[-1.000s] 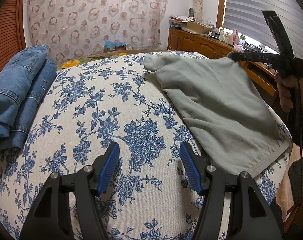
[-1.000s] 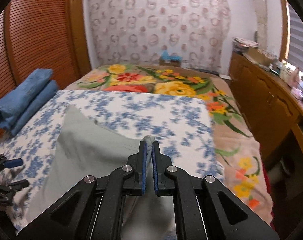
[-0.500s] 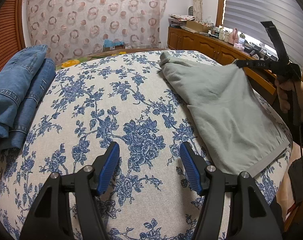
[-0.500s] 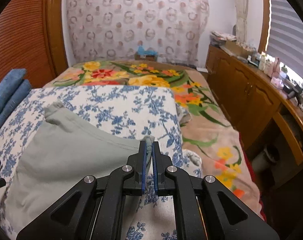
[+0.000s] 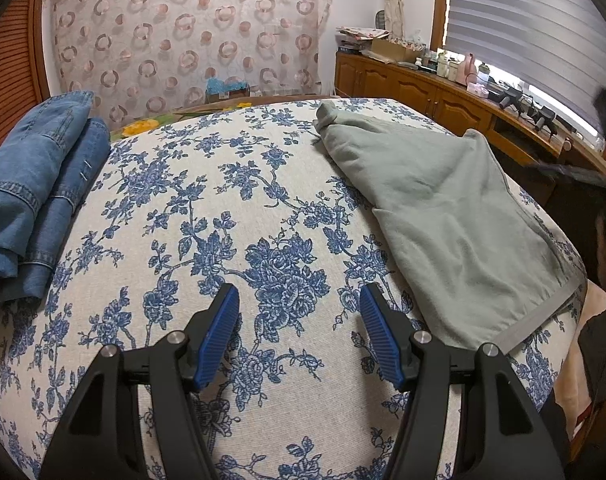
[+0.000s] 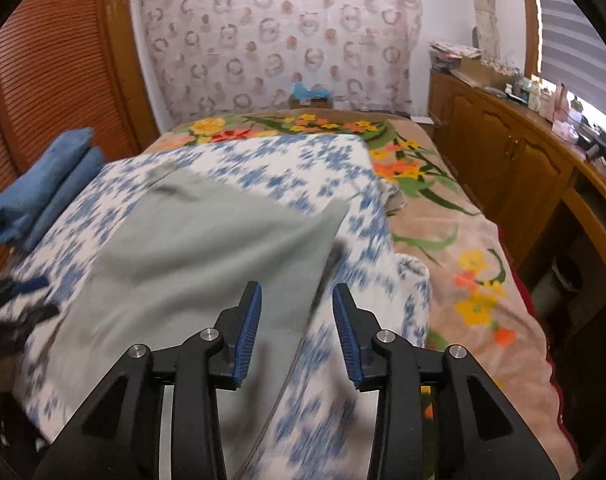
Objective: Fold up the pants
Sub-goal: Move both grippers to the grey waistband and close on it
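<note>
The grey-green pants [image 5: 455, 220] lie flat on the blue-flowered cloth [image 5: 223, 208] that covers the bed, toward its right side as the left wrist view shows it, with the waistband at the near edge. In the right wrist view the same pants [image 6: 207, 248] spread ahead and to the left of the right tongs [image 6: 297, 328].

Right tongs: the jaws are opening. No fabric is pressed between the blue pads; the pants lie below and beyond them.

Left tongs [image 5: 299, 336]: the jaws stand apart above bare flowered cloth, empty, just left of the pants' waistband corner.

A stack of folded blue jeans [image 5: 35, 192] rests at the bed's left edge, well apart from the pants.
</note>
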### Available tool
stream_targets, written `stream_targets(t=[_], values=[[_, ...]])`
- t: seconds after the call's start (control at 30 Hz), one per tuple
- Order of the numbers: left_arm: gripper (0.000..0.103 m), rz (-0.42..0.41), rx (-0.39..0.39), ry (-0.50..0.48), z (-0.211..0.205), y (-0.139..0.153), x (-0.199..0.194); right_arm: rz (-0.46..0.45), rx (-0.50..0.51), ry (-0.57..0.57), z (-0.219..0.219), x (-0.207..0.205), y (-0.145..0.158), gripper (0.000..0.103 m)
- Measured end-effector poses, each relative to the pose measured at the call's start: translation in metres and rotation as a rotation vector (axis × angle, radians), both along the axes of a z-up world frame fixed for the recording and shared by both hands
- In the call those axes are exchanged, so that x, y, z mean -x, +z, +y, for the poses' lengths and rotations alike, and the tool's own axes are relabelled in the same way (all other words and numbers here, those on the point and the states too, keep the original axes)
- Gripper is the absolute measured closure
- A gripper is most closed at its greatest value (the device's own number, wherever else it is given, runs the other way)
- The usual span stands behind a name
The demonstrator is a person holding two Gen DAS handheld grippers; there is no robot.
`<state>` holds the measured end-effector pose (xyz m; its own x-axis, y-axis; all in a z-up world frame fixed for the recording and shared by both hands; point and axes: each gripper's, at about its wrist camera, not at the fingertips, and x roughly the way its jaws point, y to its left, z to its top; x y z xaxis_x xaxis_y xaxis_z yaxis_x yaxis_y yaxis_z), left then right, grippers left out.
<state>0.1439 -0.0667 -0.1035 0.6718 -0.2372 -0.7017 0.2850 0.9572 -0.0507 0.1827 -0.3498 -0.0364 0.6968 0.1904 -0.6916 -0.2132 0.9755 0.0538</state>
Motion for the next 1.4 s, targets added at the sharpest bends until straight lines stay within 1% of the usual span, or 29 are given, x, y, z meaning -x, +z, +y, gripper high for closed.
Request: stream_targets(t=[0.07, 0.13, 0.27, 0.5, 0.63, 0.77, 0.8, 0.83, 0.87, 0.93, 1.03, 1.1, 1.23, 1.4], values=[[0.041, -0.002, -0.002, 0.001, 0.000, 0.001, 0.001, 0.001, -0.005, 0.019, 0.006, 0.024, -0.002, 0.059], [0.041, -0.006, -0.002, 0.004, 0.000, 0.004, 0.004, 0.014, -0.010, 0.025, 0.010, 0.041, -0.007, 0.058], [0.041, 0.023, 0.035, -0.017, -0.005, 0.009, 0.012, 0.013, 0.003, 0.022, 0.015, 0.072, -0.011, 0.058], [0.041, 0.031, 0.078, -0.079, -0.026, 0.019, 0.035, 0.022, -0.007, 0.007, 0.016, 0.100, -0.016, 0.058], [0.041, 0.030, 0.077, -0.104, -0.039, 0.018, 0.043, 0.036, -0.050, 0.002, 0.018, 0.106, -0.023, 0.058], [0.042, 0.032, 0.093, -0.131, -0.046, 0.015, 0.049, 0.049, -0.058, -0.009, 0.021, 0.107, -0.029, 0.058], [0.048, 0.031, 0.108, -0.141, -0.047, 0.014, 0.051, 0.051, -0.061, -0.010, 0.021, 0.107, -0.031, 0.058], [0.051, 0.028, 0.118, -0.143, -0.047, 0.014, 0.053, 0.052, -0.061, -0.010, 0.021, 0.108, -0.032, 0.058], [0.052, 0.020, 0.129, -0.142, -0.047, 0.014, 0.055, 0.052, -0.059, -0.011, 0.021, 0.109, -0.032, 0.058], [0.056, 0.016, 0.138, -0.157, -0.049, 0.014, 0.058, 0.052, -0.060, -0.010, 0.021, 0.110, -0.032, 0.058], [0.062, 0.019, 0.131, -0.163, -0.053, 0.013, 0.059, 0.049, -0.063, -0.009, 0.020, 0.111, -0.032, 0.058], [0.064, 0.032, 0.126, -0.161, -0.054, 0.009, 0.058, 0.048, -0.067, -0.010, 0.020, 0.113, -0.032, 0.058], [0.064, 0.063, 0.122, -0.149, -0.054, 0.000, 0.053, 0.045, -0.068, -0.009, 0.022, 0.115, -0.032, 0.058], [0.064, 0.040, 0.104, -0.152, -0.057, -0.003, 0.057, 0.046, -0.054, -0.006, 0.024, 0.117, -0.034, 0.058]])
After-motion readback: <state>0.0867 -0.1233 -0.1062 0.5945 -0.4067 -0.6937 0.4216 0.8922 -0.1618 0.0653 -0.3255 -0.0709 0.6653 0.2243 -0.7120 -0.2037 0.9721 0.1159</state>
